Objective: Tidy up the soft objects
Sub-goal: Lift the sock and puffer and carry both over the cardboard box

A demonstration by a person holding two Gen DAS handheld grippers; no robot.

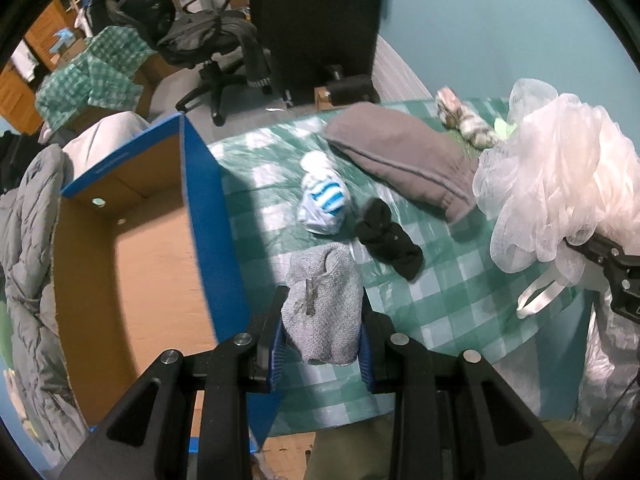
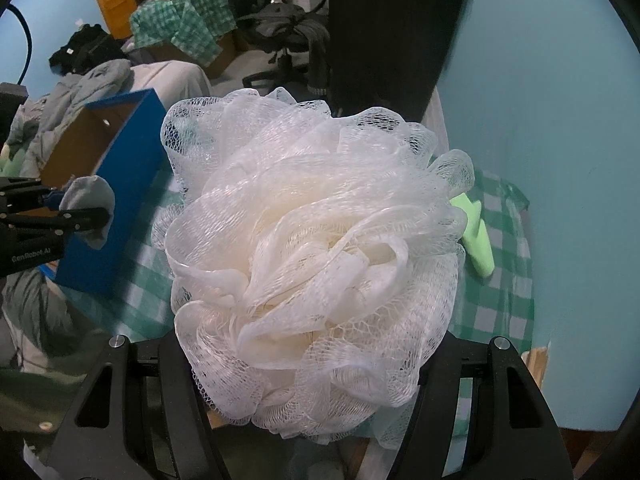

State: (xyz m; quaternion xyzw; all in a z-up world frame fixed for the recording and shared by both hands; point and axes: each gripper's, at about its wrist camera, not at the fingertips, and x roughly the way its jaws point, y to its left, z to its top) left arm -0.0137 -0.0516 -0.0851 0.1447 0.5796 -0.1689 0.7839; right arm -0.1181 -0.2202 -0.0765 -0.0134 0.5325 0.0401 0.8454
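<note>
My left gripper [image 1: 322, 320] is shut on a grey knitted cloth [image 1: 324, 304], which sits between its blue pads above the near edge of the checked table [image 1: 440, 300]. An open blue box [image 1: 208, 208] with a brown cardboard inside stands just left of it. My right gripper [image 2: 304, 360] is shut on a big white mesh bath pouf [image 2: 316, 272] that hides its fingertips. The left wrist view shows the pouf [image 1: 560, 184] lifted at the right. On the table lie a blue-and-white striped sock [image 1: 324, 200], a black sock [image 1: 388, 240] and a grey-brown garment [image 1: 400, 160].
A patterned cloth bundle [image 1: 464, 120] and a light green item [image 2: 476, 236] lie at the table's far right. A grey padded jacket [image 1: 28, 240] hangs left of the box. An office chair [image 1: 212, 44] and a black panel [image 1: 316, 20] stand behind the table.
</note>
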